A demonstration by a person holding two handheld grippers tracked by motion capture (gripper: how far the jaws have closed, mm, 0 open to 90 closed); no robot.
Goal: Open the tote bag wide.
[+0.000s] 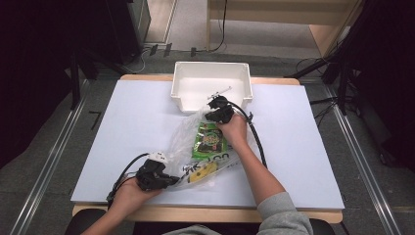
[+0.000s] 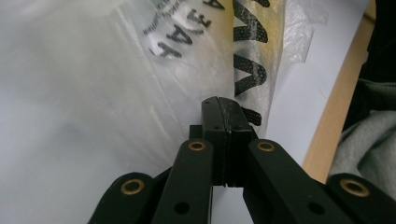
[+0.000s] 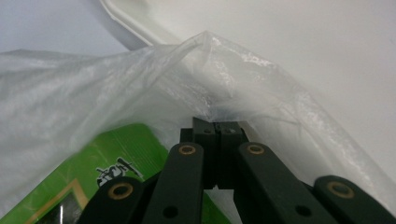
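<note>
Plastic bag: thin, limp, slippery; grip edges.
Left gripper: pinches 7 o'clock corner.
Right gripper: pinches 1 o'clock rim.

The person is reaching both forearms in from the near edge of the table. The left hand is lying close to that near edge, wrapping the left gripper, whose jaws are pointing sideways along the edge and pressing flat together. The right arm, in a grey sleeve, is stretching well past the table's middle; the right hand is gripping the right gripper, its jaws likewise closing tight.
</note>
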